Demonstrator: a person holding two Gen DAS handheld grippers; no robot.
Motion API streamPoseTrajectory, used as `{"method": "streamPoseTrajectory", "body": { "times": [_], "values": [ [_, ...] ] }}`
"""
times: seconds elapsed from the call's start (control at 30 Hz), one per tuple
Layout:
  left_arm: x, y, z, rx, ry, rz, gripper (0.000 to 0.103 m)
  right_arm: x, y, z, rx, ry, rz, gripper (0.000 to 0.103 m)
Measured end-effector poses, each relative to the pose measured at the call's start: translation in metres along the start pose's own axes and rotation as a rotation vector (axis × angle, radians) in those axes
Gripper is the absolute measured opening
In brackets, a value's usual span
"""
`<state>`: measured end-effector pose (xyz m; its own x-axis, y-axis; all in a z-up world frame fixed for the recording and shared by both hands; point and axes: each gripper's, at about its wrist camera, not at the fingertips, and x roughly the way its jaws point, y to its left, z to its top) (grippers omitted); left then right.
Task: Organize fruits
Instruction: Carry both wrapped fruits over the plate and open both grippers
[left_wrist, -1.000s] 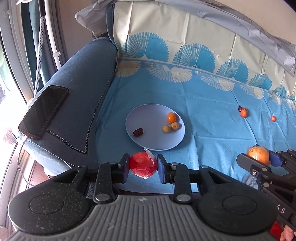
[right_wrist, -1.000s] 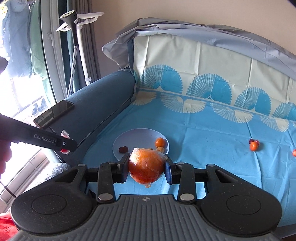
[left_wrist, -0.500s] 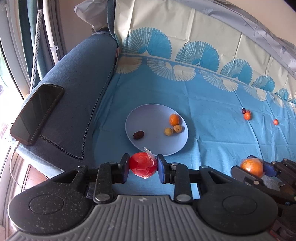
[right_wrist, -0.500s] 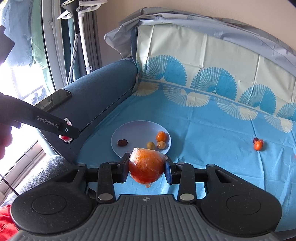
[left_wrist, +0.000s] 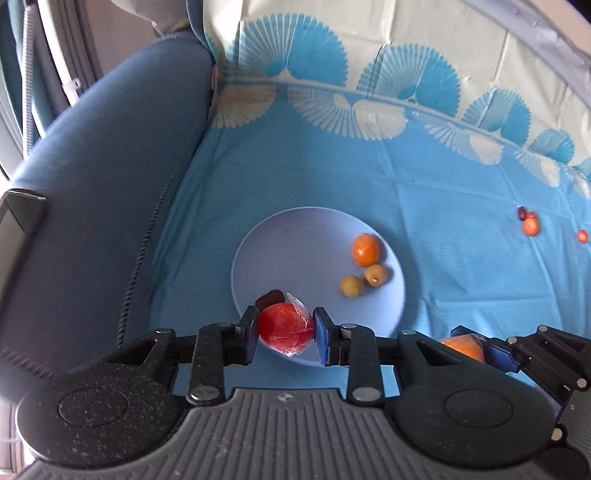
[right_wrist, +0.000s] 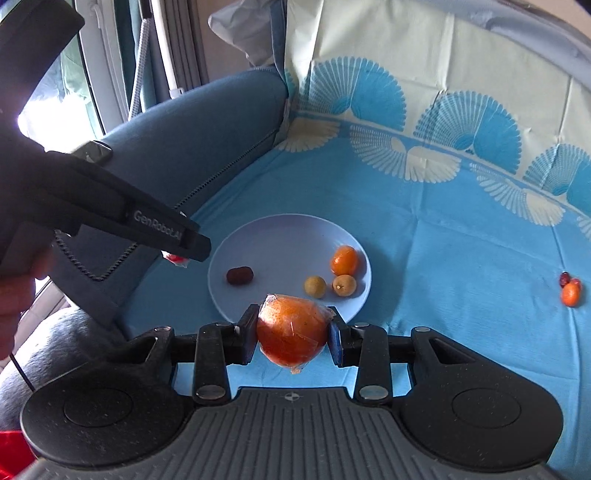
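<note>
- Plastic-wrapped fruit sits in both tools: the left hand-held gripper (left_wrist: 285, 334) is clamped on a wrapped red fruit (left_wrist: 285, 328), the right hand-held gripper (right_wrist: 292, 334) on a wrapped orange fruit (right_wrist: 291, 332).
- Each pair of jaws is narrowed just to its fruit's width, pads pressing both sides.
- Step in hand, as I judge it: carrying both to the lavender plate (left_wrist: 295, 243), which lies on the blue cloth (left_wrist: 295, 166) with a kumquat (left_wrist: 365, 250), two yellowish fruits and a dark date.
- Next move calls for lowering over bare plate and letting go gently, clear of the small fruits.
- Loose fruits (right_wrist: 570, 290) wait on the cloth to the right.
</note>
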<state>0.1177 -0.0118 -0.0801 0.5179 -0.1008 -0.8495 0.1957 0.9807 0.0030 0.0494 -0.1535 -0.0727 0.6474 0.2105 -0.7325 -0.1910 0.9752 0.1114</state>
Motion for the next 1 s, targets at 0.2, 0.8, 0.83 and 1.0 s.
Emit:
{"method": "streamPoseTrajectory", "body": {
  "times": [0.2, 0.8, 0.83, 1.0],
  "values": [
    [0.064, -0.001, 0.013, 0.023, 0.066, 0.023, 0.034, 0.061, -0.012, 0.008, -0.005, 0.066, -0.017, 0.039],
    [0.034, 0.010, 0.003, 0.041, -0.094, 0.072, 0.103, 0.064, -0.010, 0.017, -0.013, 0.065, -0.039, 0.093],
    [0.025, 0.010, -0.004, 0.043, -0.089, 0.069, 0.103, 0.053, -0.009, 0.012, -0.006, 0.072, -0.033, 0.094],
    [-0.022, 0.015, -0.044, 0.021, -0.073, 0.093, 0.103, 0.001, 0.004, -0.015, 0.003, 0.115, -0.035, 0.099]
  ]
}}
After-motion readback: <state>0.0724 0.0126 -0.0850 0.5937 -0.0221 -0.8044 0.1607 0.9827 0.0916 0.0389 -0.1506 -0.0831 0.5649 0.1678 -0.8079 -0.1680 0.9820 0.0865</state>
